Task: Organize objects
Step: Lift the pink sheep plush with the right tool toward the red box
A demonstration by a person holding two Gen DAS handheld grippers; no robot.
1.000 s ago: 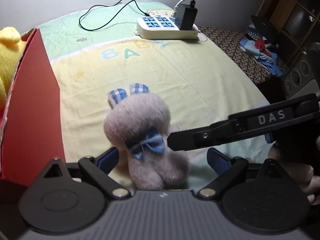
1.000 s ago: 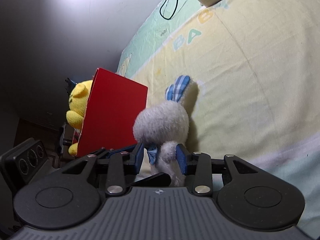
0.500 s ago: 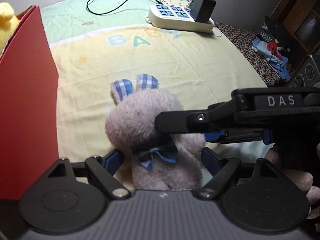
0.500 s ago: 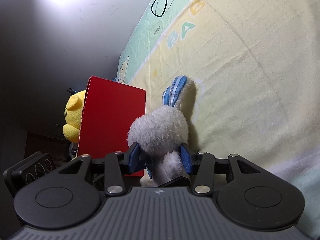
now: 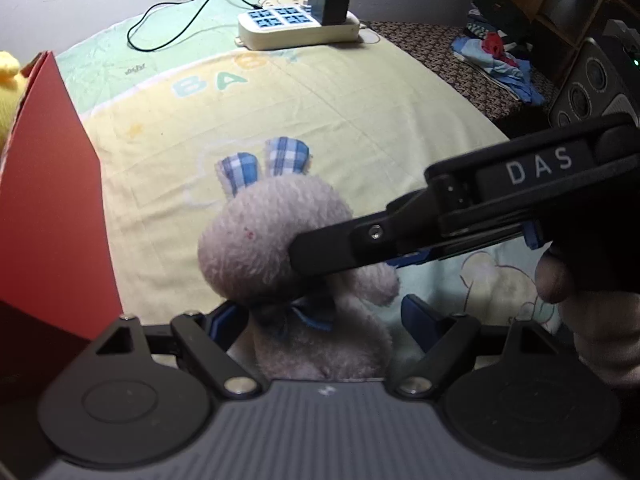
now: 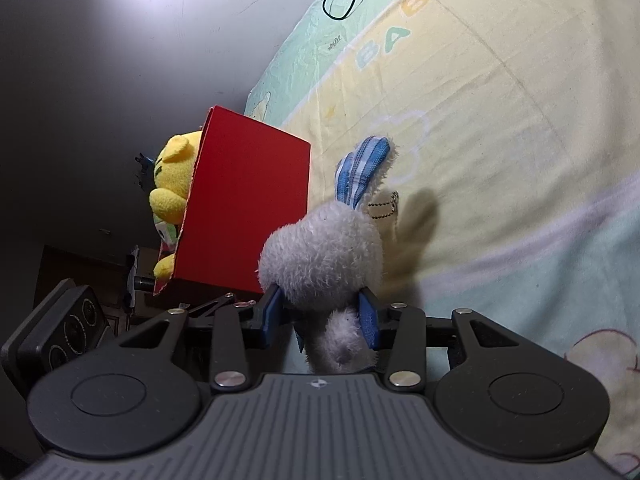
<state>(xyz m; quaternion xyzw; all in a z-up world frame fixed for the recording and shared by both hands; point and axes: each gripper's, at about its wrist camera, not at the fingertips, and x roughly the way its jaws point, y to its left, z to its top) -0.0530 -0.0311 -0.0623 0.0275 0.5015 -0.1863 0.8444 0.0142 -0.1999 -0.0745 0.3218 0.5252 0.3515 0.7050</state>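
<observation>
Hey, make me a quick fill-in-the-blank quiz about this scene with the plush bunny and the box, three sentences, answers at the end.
1. The plush bunny has ears lined with checked fabric in white and ____.
2. The box beside the bunny is coloured ____.
3. The right gripper has its pads on either side of the bunny's ____.

Missing words: blue; red; head

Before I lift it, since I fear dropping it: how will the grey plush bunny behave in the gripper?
Probably soft and squashy: the plush bunny bulges between the right gripper's pads. Likely light and unbreakable, being stuffed fabric. Held by the head, its body may flop.
</observation>
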